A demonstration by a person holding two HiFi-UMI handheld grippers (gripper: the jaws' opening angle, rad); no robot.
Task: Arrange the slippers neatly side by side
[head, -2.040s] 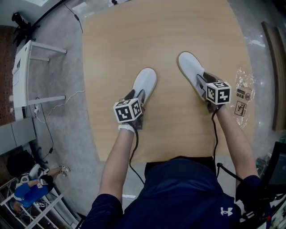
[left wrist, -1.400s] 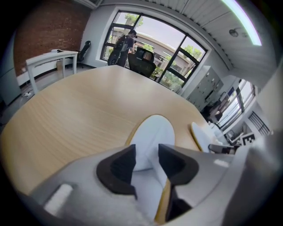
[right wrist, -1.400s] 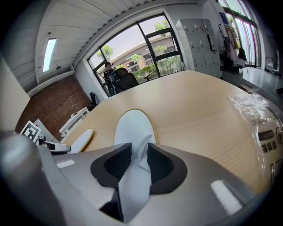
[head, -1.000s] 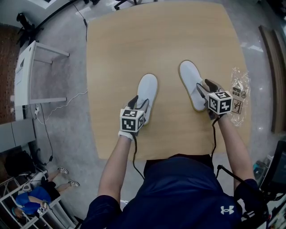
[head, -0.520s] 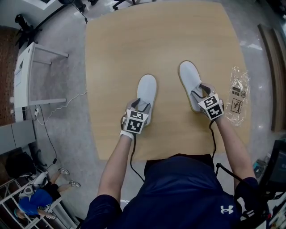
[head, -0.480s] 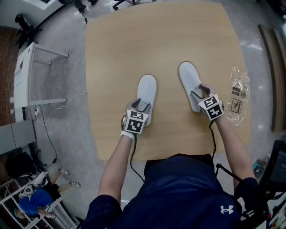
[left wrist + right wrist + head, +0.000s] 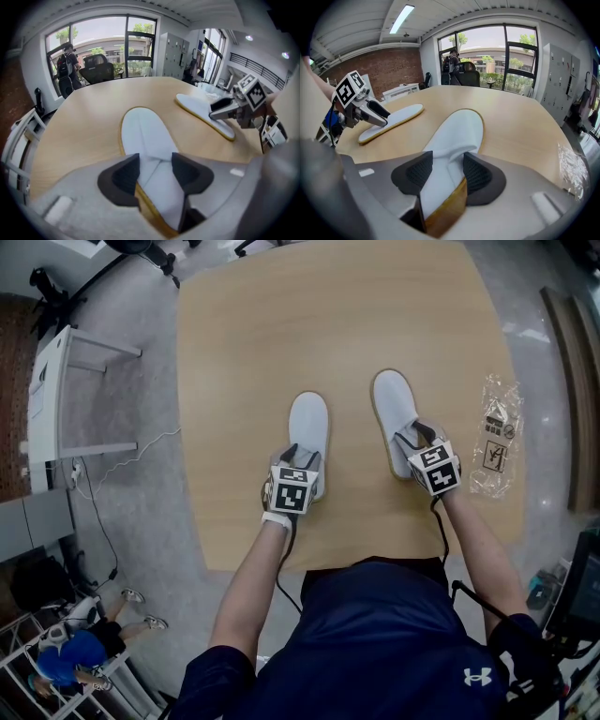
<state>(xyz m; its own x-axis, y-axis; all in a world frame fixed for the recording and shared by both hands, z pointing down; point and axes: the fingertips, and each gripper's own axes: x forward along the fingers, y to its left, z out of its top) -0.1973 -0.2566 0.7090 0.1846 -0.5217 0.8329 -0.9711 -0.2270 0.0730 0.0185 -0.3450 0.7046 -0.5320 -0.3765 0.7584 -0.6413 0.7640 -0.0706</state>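
Two white slippers with tan soles lie on the wooden table (image 7: 244, 352), toes pointing away from me. My left gripper (image 7: 302, 459) is shut on the heel of the left slipper (image 7: 308, 427). In the left gripper view the pads (image 7: 123, 174) pinch that slipper (image 7: 143, 138) at both sides of its heel. My right gripper (image 7: 417, 439) is shut on the heel of the right slipper (image 7: 392, 409), which leans slightly left. In the right gripper view the slipper (image 7: 457, 129) curls up between the pads (image 7: 477, 174). A hand-wide gap separates the two slippers.
A clear plastic bag (image 7: 495, 432) lies on the table's right edge, beside my right gripper. The table's near edge runs just below both grippers. A white rack (image 7: 56, 399) stands on the grey floor to the left.
Both slippers have been pulled nearer to me and closer together. The left one has turned from leaning right to pointing straight; the right one leans less.
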